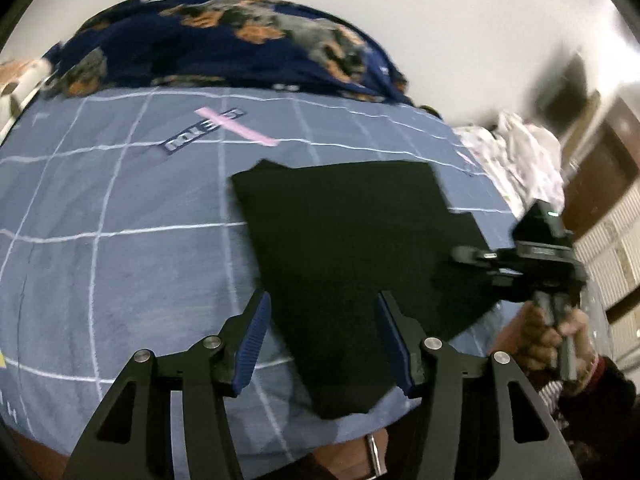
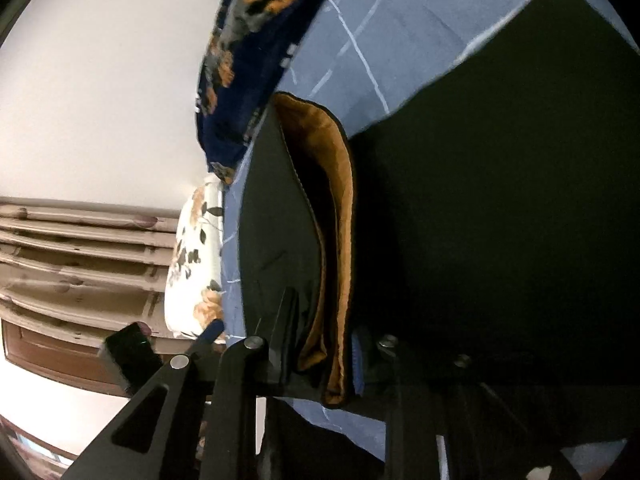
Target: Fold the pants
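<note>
**Pants folded on the bed**

The black pants (image 1: pixel 352 248) lie on the blue checked bed (image 1: pixel 120 248). The left hand-held gripper (image 1: pixel 324 340) hovers released above them; the right hand-held gripper (image 2: pixel 320 344) is clenched on their tan-lined waistband (image 2: pixel 336 208).

Blue grid-lined bed (image 1: pixel 120 208), black pants (image 1: pixel 352 248), floral blanket (image 1: pixel 224 40)

Matte black two-finger left gripper (image 1: pixel 324 344) w/ ribbed blue pads (image 1: pixel 254 344), silver pivot screws (image 1: pixel 433 343); dark maroon sleeve (image 1: pixel 608 384) near right.
</note>
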### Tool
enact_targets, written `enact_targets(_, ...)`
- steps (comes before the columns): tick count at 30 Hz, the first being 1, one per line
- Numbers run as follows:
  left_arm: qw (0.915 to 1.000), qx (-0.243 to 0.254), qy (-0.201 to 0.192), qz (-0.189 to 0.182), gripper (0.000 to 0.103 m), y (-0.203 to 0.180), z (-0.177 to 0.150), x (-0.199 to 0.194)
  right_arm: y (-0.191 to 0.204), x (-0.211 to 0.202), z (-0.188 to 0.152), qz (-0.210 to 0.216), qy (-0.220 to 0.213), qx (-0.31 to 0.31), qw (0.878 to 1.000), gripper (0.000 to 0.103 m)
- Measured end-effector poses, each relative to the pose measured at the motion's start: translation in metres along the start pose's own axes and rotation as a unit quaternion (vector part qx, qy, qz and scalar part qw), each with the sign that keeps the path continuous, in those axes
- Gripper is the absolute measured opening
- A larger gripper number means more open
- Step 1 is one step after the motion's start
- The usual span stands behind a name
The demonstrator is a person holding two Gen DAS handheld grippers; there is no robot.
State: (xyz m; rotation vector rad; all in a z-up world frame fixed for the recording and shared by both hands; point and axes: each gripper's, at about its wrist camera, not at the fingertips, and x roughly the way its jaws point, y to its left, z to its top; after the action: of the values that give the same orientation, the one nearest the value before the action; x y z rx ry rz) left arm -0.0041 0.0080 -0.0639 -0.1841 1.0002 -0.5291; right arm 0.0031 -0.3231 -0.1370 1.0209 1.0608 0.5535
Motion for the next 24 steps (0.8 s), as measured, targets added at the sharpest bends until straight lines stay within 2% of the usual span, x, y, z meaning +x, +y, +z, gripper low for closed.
enact_targets(4, 0.9997, -0.009, 0.016, -0.013, 0.055, 0.000, -0.002, 0.005, 0.010, -0.039, 0.005, 0.031, -0.034, -0.012, 0.999, 0.018)
enact_targets(7, 0.9994, 0.017, 0.024, -0.015, 0.055, -0.012, -0.001, 0.011, 0.003, -0.073, 0.009, 0.022, -0.064, -0.016, 0.998, 0.018)
enact_targets(9, 0.9988, 0.032, 0.034, -0.016, 0.057, -0.022, 0.000, 0.017, -0.016, -0.093, 0.013, 0.014, -0.084, 0.004, 0.996, 0.018)
enact_targets(15, 0.9967, 0.047, 0.058, -0.033, 0.058, -0.046, 0.004, 0.041, -0.064, -0.122, 0.010, 0.010, -0.116, 0.067, 0.991, 0.018)
enact_targets(21, 0.9960, 0.042, 0.069, -0.038, 0.059, -0.055, 0.007, 0.058, -0.067, -0.140, 0.008, 0.017, -0.129, 0.062, 0.990, 0.018)
enact_targets(24, 0.9960, 0.035, 0.070, -0.042, 0.059, -0.056, 0.008, 0.064, -0.074, -0.143, 0.009, 0.005, -0.134, 0.070, 0.989, 0.018)
